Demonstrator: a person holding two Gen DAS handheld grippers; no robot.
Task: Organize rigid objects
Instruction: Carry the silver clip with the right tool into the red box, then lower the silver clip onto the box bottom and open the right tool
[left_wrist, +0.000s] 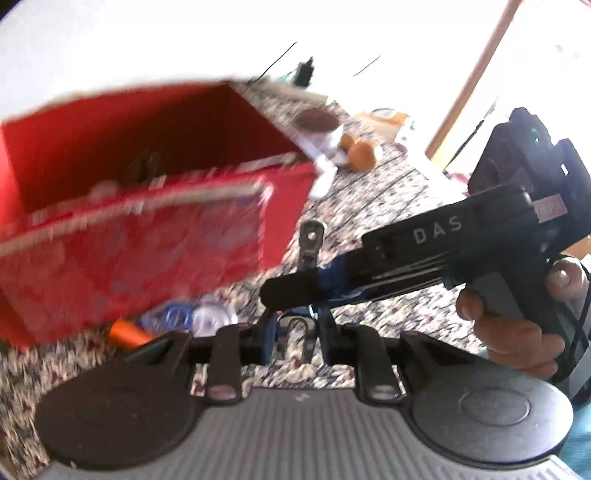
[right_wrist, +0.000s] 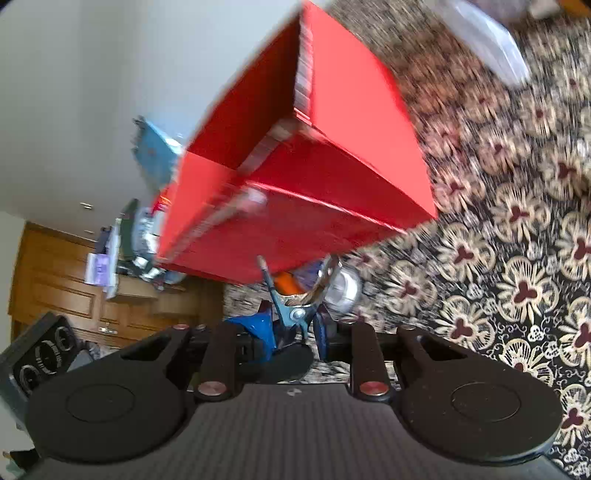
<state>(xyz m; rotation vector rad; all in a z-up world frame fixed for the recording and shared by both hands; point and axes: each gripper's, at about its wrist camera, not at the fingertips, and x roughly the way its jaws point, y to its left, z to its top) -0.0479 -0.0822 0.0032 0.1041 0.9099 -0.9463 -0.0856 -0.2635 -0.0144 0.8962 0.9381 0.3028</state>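
Metal tool (left_wrist: 312, 240), blue-handled, pliers-like: it stands upright just off the near right corner of the red box (left_wrist: 147, 240), not touching it.
- Your left gripper (left_wrist: 295, 328), just below that corner: clenched, with the tool's lower part between its fingers.
- Your right gripper (left_wrist: 280, 291): it reaches in from the side away from the box and crosses the tool's shank just above the left fingers. In its own view the tool's pivot (right_wrist: 297, 314) sits between its blue-taped fingers (right_wrist: 258, 330). You cannot tell whether the pads press on it.
- Your hand (left_wrist: 517, 325): wrapped on the right gripper's handle, well right of the box.
- Red box: open-topped and blurred, with dim contents inside. It fills the space directly ahead of the tool.
- Orange item (left_wrist: 125, 332) and two clear round lids (left_wrist: 210, 317): at the foot of the box's near wall.
- Jar with dark contents (left_wrist: 317, 122) and orange fruit (left_wrist: 362, 153): beyond the box's far right corner.
- Floral cloth (left_wrist: 388, 192): under the box and everything around it.
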